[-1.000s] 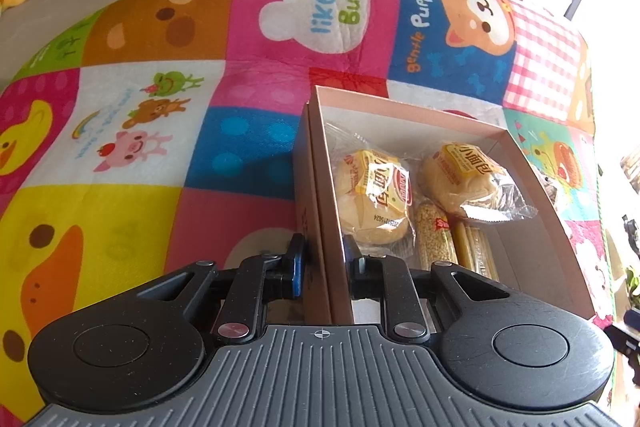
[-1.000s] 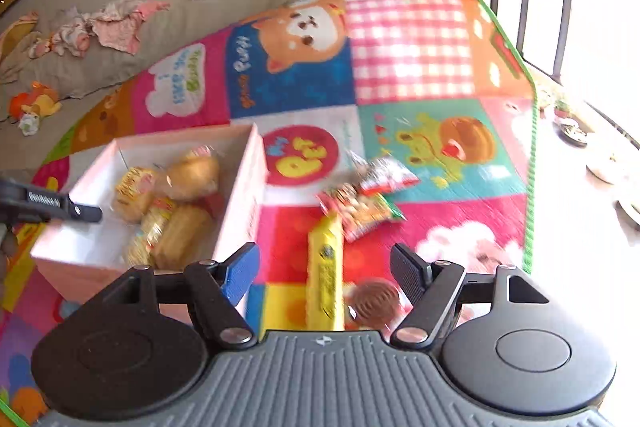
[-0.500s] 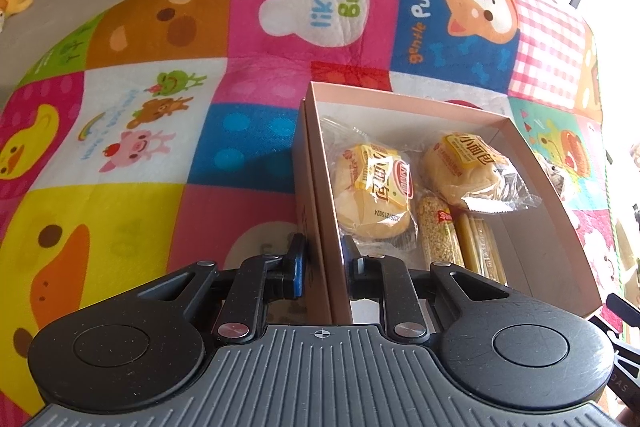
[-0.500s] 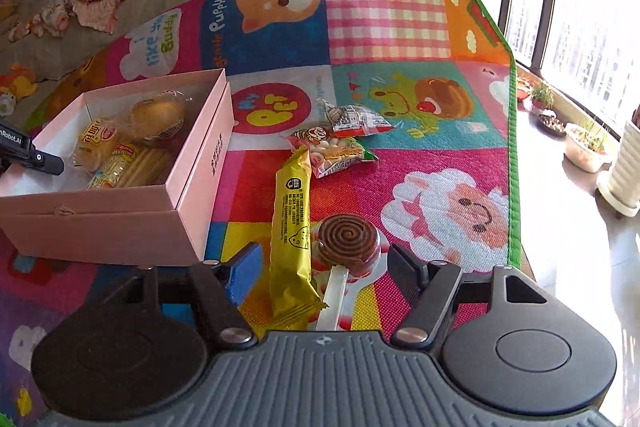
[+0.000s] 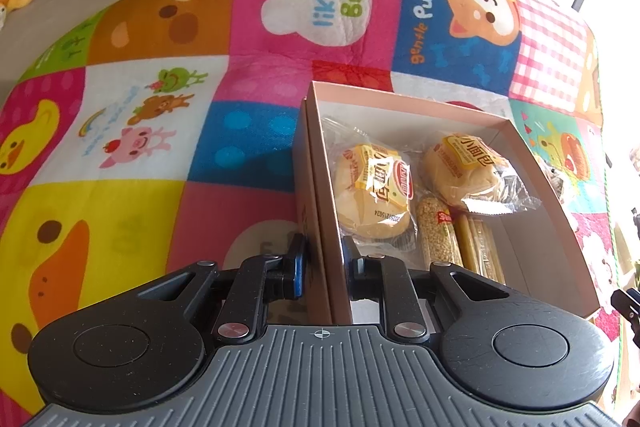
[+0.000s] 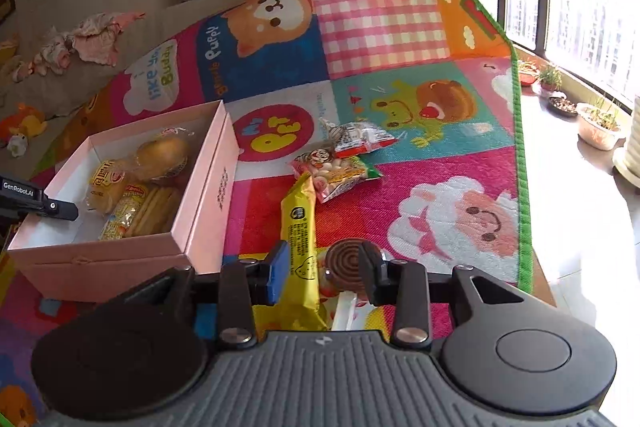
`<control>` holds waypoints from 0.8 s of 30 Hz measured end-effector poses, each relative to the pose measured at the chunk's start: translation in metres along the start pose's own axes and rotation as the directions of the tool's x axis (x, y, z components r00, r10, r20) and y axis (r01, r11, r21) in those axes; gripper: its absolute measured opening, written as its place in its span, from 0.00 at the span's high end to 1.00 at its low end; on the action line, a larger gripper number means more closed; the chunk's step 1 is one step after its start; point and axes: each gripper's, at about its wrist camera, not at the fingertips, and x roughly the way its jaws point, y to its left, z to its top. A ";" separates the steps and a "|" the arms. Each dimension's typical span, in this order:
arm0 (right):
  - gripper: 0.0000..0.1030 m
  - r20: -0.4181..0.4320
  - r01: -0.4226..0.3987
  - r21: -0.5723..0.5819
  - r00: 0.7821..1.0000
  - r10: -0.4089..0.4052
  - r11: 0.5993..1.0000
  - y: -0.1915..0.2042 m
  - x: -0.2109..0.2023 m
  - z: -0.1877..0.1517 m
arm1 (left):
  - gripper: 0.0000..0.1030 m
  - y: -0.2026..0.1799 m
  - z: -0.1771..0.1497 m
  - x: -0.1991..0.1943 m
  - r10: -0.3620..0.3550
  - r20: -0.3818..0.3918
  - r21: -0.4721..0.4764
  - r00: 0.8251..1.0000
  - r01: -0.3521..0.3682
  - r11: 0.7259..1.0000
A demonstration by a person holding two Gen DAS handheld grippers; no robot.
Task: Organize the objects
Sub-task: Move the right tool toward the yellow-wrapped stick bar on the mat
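In the left wrist view, the left gripper (image 5: 323,259) sits at lower centre, clamped on the near left wall of the pink box (image 5: 318,195), one finger outside the wall and one inside. The box runs from centre toward the lower right of the frame on the colourful cartoon mat (image 5: 168,131); inside it lie two wrapped buns (image 5: 376,195), with a sesame bar (image 5: 438,235) and a pack of biscuit sticks (image 5: 480,251) just below them. In the right wrist view the same box (image 6: 208,203) stands at centre left. Right of it, at lower centre, the right gripper (image 6: 323,267) has just been closing its jaws around a yellow snack bar (image 6: 300,239) and a brown spiral lollipop (image 6: 347,263), which lie side by side on the mat; the right finger touches the lollipop's edge, the left finger stands just beside the bar, and whether they truly press I cannot tell. Above these, toward the middle of the frame, lie a candy packet (image 6: 340,175) and a smaller red-and-silver packet (image 6: 360,138).
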 end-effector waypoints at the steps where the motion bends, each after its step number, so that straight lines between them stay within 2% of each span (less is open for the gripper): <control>1: 0.62 0.021 0.047 -0.010 0.999 -0.047 0.999 -0.004 -0.002 0.000 | 0.80 0.000 0.000 0.000 -0.001 0.000 -0.001 1.000 0.001 1.000; 3: 0.59 0.030 0.134 -0.039 0.991 -0.133 0.990 -0.013 0.000 -0.004 | 0.80 0.001 0.000 -0.001 -0.004 -0.001 -0.003 1.000 0.004 1.000; 5: 0.57 -0.008 0.162 -0.032 0.987 -0.163 0.986 -0.022 0.006 -0.011 | 0.80 0.001 0.000 -0.001 -0.003 -0.001 -0.003 1.000 0.003 1.000; 8: 0.49 -0.067 0.076 0.056 0.995 -0.072 0.996 -0.033 0.008 -0.022 | 0.80 0.001 0.000 0.000 0.000 -0.003 -0.005 1.000 0.000 1.000; 10: 0.47 -0.065 0.049 0.074 0.997 -0.044 0.996 -0.031 0.009 -0.025 | 0.80 0.001 0.000 0.000 -0.001 -0.005 -0.005 1.000 0.001 1.000; 24: 0.41 -0.069 0.037 0.018 0.997 -0.036 0.999 -0.012 0.031 -0.013 | 0.80 -0.001 0.000 0.000 0.005 -0.011 -0.007 1.000 -0.005 1.000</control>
